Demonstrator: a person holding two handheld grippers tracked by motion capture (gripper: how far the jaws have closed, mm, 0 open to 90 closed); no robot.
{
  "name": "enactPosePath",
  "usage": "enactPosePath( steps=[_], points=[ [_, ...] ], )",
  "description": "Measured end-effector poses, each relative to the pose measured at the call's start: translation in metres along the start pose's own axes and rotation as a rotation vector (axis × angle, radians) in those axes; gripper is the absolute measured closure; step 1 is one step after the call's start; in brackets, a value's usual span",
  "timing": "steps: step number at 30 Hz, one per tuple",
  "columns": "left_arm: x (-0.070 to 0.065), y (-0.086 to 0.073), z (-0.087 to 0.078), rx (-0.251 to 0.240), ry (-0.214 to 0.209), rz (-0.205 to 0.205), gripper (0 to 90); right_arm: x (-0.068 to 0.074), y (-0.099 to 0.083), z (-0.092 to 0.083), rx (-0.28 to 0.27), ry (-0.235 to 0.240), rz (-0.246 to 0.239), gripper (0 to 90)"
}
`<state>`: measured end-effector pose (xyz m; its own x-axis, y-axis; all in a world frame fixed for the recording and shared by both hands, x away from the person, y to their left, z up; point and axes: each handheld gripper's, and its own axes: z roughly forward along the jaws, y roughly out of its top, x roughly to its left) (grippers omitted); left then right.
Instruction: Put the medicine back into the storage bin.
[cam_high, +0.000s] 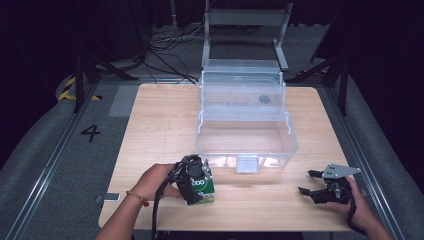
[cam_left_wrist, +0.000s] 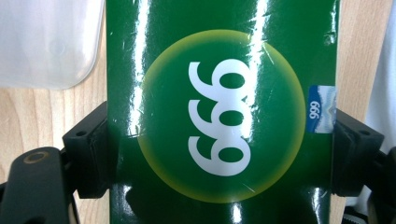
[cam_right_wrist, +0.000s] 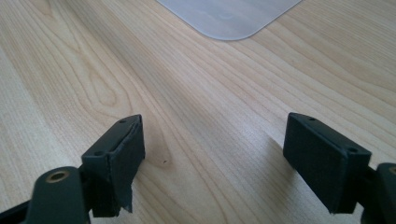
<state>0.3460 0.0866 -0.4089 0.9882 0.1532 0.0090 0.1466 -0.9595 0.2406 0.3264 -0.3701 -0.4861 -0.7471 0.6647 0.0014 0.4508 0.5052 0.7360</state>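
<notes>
A green carton (cam_high: 204, 189) with a yellow disc and white print stands near the table's front edge, left of centre. My left gripper (cam_high: 192, 172) is shut on it from above. In the left gripper view the carton (cam_left_wrist: 219, 56) sits between the two black jaws, whose pads (cam_left_wrist: 93, 149) press on its two sides, so my left gripper (cam_left_wrist: 219, 135) holds it. My right gripper (cam_high: 310, 182) rests low over the table at the front right, held by a hand. Its jaws stand wide apart over bare wood, and nothing lies between them in the right gripper view (cam_right_wrist: 212, 140).
A large clear plastic box (cam_high: 245, 150) with its lid raised stands at the table's middle and far side, with a latch on its near wall. Its corner (cam_right_wrist: 229, 14) lies ahead of the right gripper. The light wooden table (cam_high: 160, 115) ends close behind both hands.
</notes>
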Motion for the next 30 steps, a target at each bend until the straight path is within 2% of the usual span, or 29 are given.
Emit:
enactPosePath(
  steps=[4, 9, 10, 12, 13, 14, 15, 17, 18, 23, 30],
  points=[
    [-0.002, 0.002, -0.005, 0.013, 0.015, 0.009, 16.4, 0.0, 0.0, 0.0, 0.0, 0.0, 0.0, 21.2],
    [-0.005, 0.004, -0.02, -0.009, 0.029, 0.01, 16.4, 0.0, -0.001, 0.0, -0.004, -0.002, 0.003, 21.2],
    [-0.005, 0.005, -0.024, -0.005, 0.033, 0.01, 16.3, 0.001, -0.001, 0.0, -0.003, -0.003, 0.004, 21.2],
    [-0.006, 0.008, -0.037, -0.003, 0.044, 0.035, 16.3, 0.001, -0.001, -0.001, -0.003, -0.004, 0.006, 21.2],
    [-0.006, 0.008, -0.037, -0.003, 0.044, 0.035, 16.3, 0.001, -0.001, -0.001, -0.003, -0.004, 0.005, 21.2],
    [-0.007, 0.01, -0.047, -0.013, 0.048, 0.033, 16.3, 0.001, -0.001, -0.001, -0.003, -0.004, 0.006, 21.2],
    [-0.007, 0.01, -0.047, -0.013, 0.048, 0.033, 16.4, 0.001, -0.001, -0.001, -0.003, -0.004, 0.005, 21.2],
    [-0.006, 0.013, -0.063, -0.036, 0.063, 0.046, 16.4, 0.001, -0.001, -0.001, -0.003, -0.004, 0.005, 21.2],
    [-0.006, 0.013, -0.063, -0.036, 0.063, 0.046, 16.4, 0.001, -0.001, -0.001, -0.003, -0.004, 0.003, 21.2],
    [-0.003, 0.017, -0.09, -0.066, 0.083, 0.059, 16.3, 0.001, -0.001, -0.001, -0.005, -0.003, 0.005, 21.2],
    [0.001, 0.028, -0.111, -0.076, 0.103, 0.096, 16.3, 0.001, -0.002, -0.001, -0.007, -0.007, 0.008, 21.2]
  ],
)
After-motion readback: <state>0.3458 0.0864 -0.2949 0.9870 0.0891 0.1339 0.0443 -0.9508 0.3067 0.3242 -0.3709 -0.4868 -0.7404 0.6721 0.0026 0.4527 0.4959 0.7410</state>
